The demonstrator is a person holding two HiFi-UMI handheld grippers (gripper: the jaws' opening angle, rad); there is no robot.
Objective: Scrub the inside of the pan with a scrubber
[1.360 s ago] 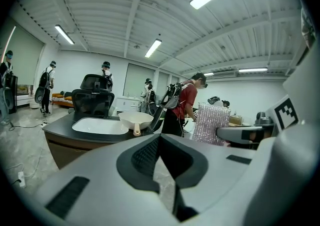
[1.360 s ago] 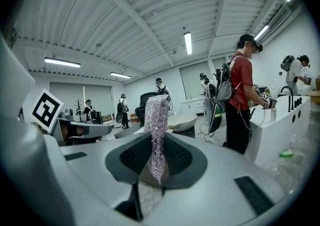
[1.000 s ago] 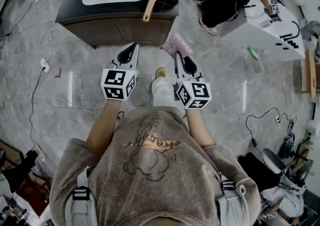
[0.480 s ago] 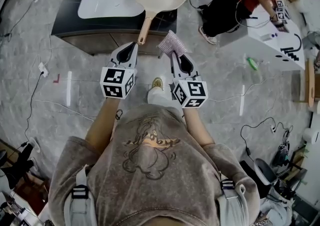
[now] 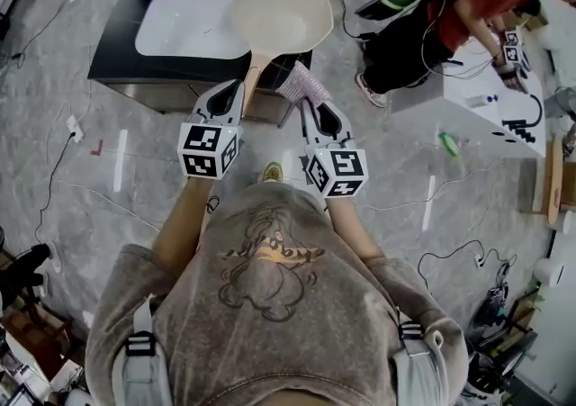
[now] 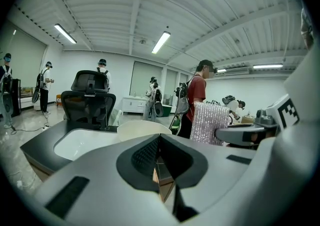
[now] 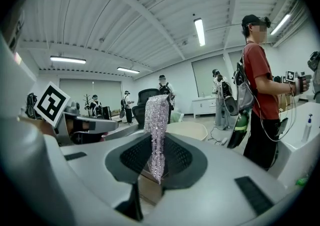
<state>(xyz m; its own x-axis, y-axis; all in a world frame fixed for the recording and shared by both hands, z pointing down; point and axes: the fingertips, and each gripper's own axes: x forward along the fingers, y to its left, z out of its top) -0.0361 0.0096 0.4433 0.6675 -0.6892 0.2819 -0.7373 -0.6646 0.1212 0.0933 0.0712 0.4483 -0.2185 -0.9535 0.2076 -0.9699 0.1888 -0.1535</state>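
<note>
Left gripper [image 5: 239, 85]: jaws together, nothing between them. Right gripper [image 5: 304, 105]: jaws clamped on the silvery scrubber [image 5: 301, 85], which stands upright. Beyond them, the cream pan [image 5: 281, 13] sits on a dark table [image 5: 112, 62], handle toward the grippers.

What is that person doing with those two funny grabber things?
A person holds a two-jaw gripper in each hand. The right gripper has its jaws shut on a sparkly silver scrubber pad, which stands upright. The left gripper has its jaws shut with nothing in them. Both point toward a cream round pan with a wooden handle on a dark table, by a white tray. The pad is not in the pan yet, so scrubbing has not begun.
</note>
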